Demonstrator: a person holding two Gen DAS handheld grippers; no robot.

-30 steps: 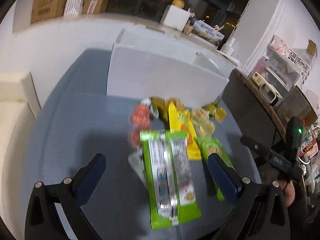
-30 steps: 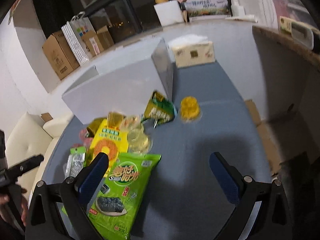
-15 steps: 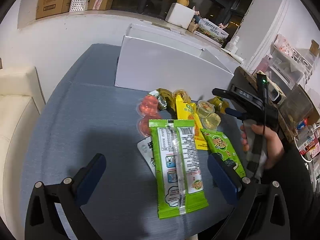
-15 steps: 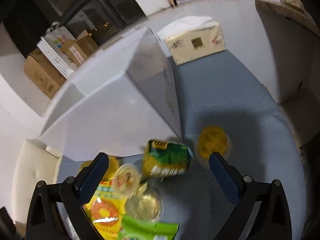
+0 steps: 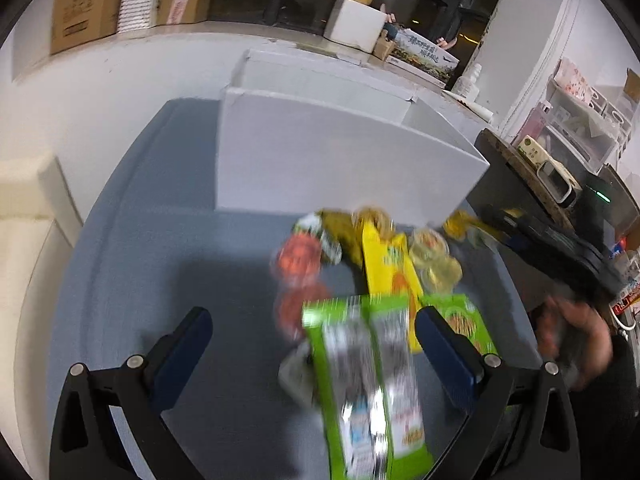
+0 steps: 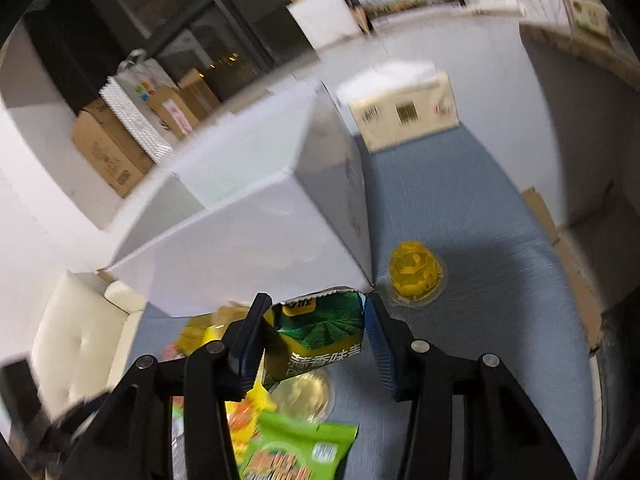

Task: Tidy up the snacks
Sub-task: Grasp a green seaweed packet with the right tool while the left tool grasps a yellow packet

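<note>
Landmark: white open-top box [image 5: 336, 168] on blue-grey table [image 5: 160, 264].

Left wrist view, left to right:
- Left gripper [image 5: 312, 336] wide open, nothing between pads, hovering over near end of snack pile in front of box.
- Two red jelly cups [image 5: 300, 276], blurred, in front of box, left part of pile.
- Long light-green seaweed pack [image 5: 364, 384] nearest camera, lengthwise away from box, partly between the spread fingers but untouched.
- Yellow snack bag [image 5: 388, 268] behind it, pointing toward box front wall.
- Clear jelly cups [image 5: 434, 256] right of yellow bag, close to box's right front corner.
- Smaller light-green chip bag [image 5: 464, 320] right of yellow bag, partly behind right finger.
- Far right, past box corner: person's hand [image 5: 576, 340] on right gripper body, blurred.

Right wrist view, left to right:
- Cream sofa [image 6: 80, 344] left of box.
- Right gripper [image 6: 316, 336] narrowed, jaws just been closing; dark-green pea snack packet [image 6: 320, 332] between pads, both pads against its sides, held just in front of box's near corner.
- Yellow jelly cup [image 6: 416, 272] on table right of that corner, apart from packet.
- Tissue box [image 6: 404, 116] behind white box, right side.
</note>
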